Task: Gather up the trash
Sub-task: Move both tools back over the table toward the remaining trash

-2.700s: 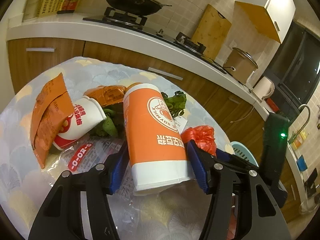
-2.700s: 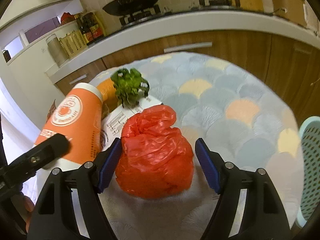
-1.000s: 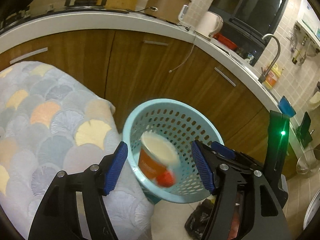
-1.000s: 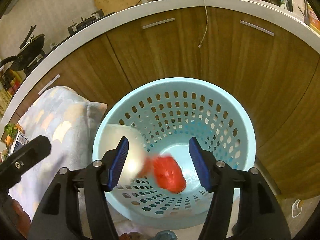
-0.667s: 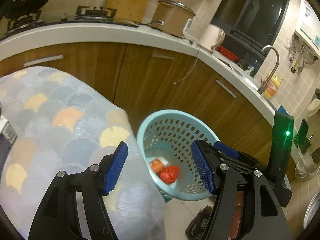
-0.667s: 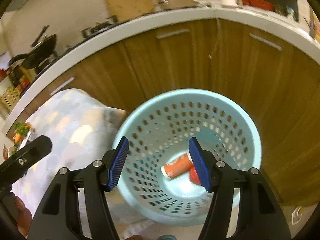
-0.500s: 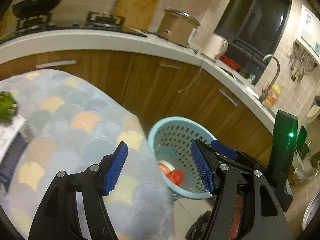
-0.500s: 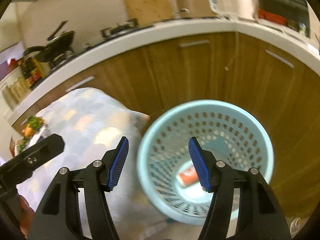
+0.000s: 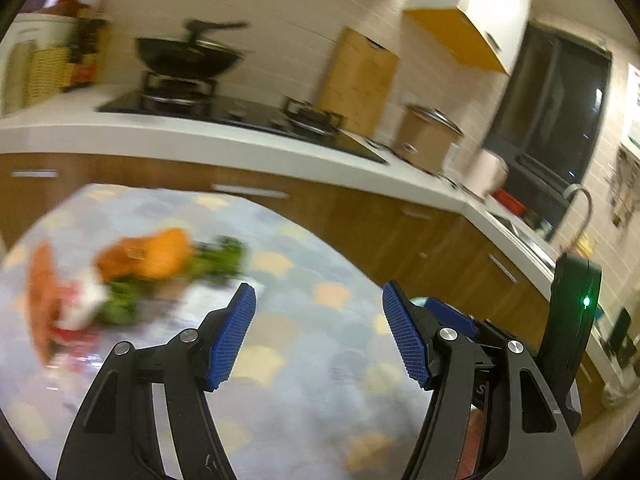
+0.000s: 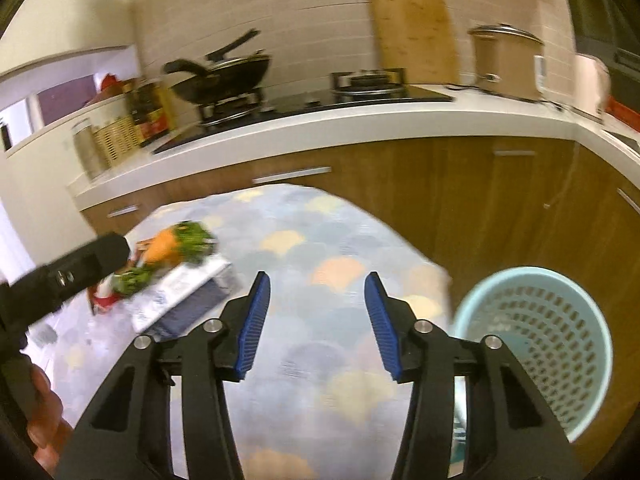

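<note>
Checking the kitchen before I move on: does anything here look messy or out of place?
Yes: a heap of trash, orange wrappers, green leaves and a printed box, lies jumbled on the table, outside the blue basket.

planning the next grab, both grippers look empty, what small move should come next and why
Probably move the left gripper toward the trash pile on the table. Both it and the right gripper are open and empty; the pile sits on its side, while the basket waits right.
</note>
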Available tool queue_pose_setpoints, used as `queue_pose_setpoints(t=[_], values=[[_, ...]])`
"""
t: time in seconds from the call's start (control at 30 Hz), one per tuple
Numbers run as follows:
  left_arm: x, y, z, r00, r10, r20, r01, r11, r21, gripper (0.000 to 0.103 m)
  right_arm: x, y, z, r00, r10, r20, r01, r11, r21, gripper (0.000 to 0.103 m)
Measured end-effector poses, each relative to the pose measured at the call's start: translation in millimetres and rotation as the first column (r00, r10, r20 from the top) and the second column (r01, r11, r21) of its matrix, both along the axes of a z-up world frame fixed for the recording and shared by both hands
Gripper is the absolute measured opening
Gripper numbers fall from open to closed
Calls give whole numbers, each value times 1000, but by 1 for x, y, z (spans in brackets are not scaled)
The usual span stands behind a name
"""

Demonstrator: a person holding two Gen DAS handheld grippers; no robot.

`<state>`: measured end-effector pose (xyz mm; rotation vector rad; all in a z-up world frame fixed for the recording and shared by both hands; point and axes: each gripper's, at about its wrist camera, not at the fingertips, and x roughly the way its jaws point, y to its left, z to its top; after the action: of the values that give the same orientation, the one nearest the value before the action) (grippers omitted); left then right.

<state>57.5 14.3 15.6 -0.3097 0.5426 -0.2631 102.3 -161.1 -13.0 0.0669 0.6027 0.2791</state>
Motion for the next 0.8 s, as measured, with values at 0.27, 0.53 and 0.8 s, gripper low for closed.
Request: queue_pose_setpoints(t=[0.27,0.53,0.8], values=[[-22,92,1,978,210,-12,-210,978,1,65,2,78,-24,994,109,-21,-109,994,-2,40],[-9,143,-31,942,314,-120,-307,949,76,75,7,115,-49,986,155,-55,-157,987,-40,40],[14,146,-58,924,345,-165,-322,935,151,80,10,117,-56,986,151,-74,-155,987,-51,40]])
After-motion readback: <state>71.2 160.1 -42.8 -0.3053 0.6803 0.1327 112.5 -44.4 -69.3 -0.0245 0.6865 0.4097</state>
